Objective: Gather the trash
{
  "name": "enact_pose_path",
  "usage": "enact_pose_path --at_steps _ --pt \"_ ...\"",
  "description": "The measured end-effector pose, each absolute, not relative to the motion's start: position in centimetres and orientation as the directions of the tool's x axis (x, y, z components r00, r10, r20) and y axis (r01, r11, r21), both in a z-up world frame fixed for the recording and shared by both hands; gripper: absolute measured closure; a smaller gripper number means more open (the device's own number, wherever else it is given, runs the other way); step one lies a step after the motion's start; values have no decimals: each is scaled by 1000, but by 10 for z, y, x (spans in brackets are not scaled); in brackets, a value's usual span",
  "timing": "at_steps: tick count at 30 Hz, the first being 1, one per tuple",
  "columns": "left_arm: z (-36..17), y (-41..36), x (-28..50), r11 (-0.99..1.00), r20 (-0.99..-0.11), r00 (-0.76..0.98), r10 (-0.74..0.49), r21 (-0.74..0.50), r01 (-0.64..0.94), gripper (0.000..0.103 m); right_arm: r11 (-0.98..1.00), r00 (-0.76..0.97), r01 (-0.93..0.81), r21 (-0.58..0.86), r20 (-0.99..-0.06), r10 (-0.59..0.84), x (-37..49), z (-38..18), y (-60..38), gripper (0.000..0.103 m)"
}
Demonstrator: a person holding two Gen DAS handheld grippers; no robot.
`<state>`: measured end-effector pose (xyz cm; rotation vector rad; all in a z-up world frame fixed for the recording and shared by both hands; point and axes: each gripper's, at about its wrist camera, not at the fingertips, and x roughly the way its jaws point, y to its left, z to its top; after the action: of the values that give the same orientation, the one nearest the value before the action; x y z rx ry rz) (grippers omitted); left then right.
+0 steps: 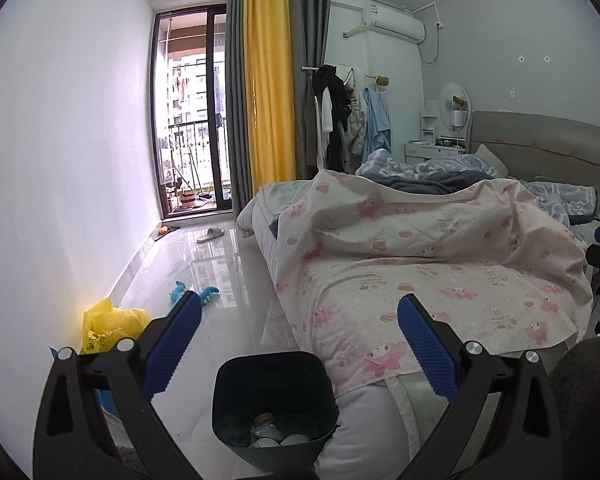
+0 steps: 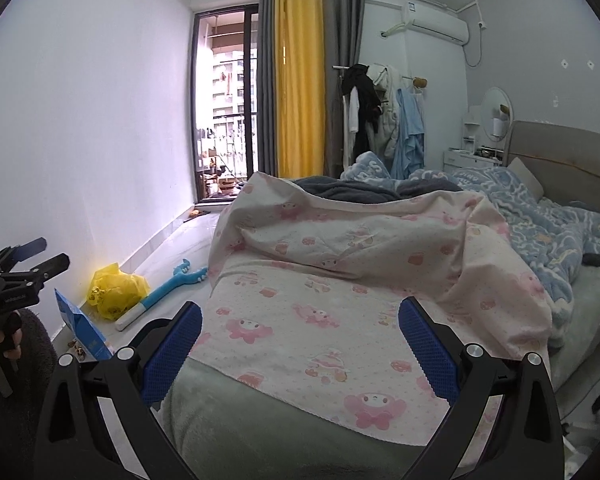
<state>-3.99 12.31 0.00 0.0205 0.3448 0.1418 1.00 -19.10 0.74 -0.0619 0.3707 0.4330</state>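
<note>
Left gripper [image 1: 299,312] is hovering level above the floor beside the bed [image 1: 440,264], jaws spread wide and gripping nothing. Right gripper [image 2: 300,316] is hanging over the pink sheet, jaws likewise spread and empty. The black bin [image 1: 274,408] is standing upright, mouth up, just under the left gripper. The yellow bag [image 2: 116,290] is lying crumpled against the wall.

one bin [image 1: 274,396], one yellow bag [image 2: 116,290], one slipper [image 1: 211,235]
</note>
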Motion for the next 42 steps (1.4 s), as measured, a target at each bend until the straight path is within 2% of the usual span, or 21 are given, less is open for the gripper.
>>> enact_pose_path --at_steps 42 --pt "-4 116 -36 989 -343 927 150 51 -141 3 887 826 -460 36 -349 443 11 8 -190 3"
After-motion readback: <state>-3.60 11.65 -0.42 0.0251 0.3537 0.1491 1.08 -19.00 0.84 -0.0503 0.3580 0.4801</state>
